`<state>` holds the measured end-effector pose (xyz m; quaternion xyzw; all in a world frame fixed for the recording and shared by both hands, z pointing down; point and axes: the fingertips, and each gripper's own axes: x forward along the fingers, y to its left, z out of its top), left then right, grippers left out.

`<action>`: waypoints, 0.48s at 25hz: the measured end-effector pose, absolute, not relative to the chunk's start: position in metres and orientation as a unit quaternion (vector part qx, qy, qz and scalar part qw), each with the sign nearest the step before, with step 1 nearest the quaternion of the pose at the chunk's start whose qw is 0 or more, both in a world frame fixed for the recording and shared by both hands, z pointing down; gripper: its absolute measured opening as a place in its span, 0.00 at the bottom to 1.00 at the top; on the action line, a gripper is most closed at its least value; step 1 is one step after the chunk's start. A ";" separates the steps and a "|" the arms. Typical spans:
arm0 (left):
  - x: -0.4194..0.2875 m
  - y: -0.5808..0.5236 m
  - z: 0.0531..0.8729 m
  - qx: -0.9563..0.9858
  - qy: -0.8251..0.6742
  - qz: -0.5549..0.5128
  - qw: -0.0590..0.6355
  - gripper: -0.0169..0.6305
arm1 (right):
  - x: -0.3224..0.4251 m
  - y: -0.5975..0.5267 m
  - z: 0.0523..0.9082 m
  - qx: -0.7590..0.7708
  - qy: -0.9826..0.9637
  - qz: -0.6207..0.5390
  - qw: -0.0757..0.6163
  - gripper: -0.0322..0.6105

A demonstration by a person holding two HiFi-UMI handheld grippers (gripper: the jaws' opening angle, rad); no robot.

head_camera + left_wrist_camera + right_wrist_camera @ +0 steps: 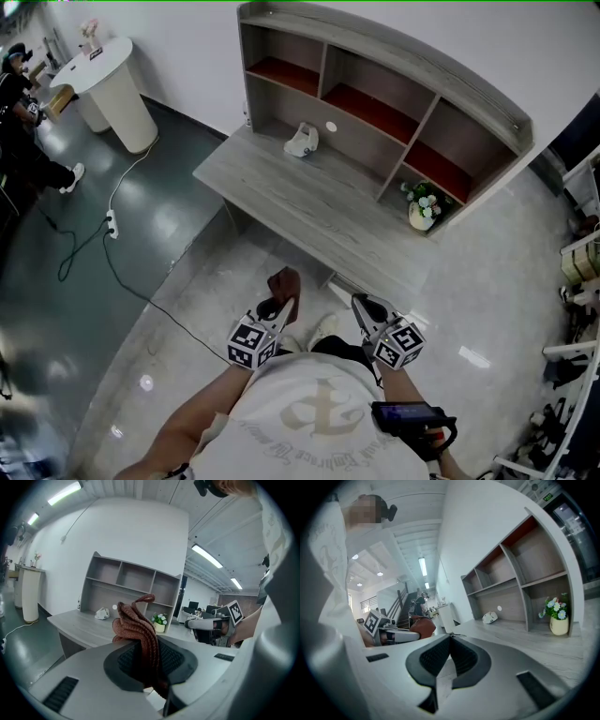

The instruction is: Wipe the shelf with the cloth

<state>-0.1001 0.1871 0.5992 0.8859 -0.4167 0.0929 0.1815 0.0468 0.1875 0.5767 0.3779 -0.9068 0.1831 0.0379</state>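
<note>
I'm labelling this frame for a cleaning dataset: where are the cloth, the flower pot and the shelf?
cloth point(140, 637): left gripper view, its ribbed middle folds.
flower pot point(421, 218): head view, its pale body.
shelf point(375, 45): head view, its curved top board.

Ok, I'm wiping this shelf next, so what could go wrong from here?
The vase at the right end of the shelf could tip under a sweep. The white item on the desktop might get pushed off. The cloth is pinched bunched in the left gripper and may slip.

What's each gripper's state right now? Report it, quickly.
Left gripper: shut on the cloth.
Right gripper: shut, holding nothing.
</note>
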 end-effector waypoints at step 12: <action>-0.052 0.162 0.606 0.906 -0.368 0.114 0.177 0.13 | 0.095 0.180 0.586 0.431 -0.881 0.196 0.024 0.06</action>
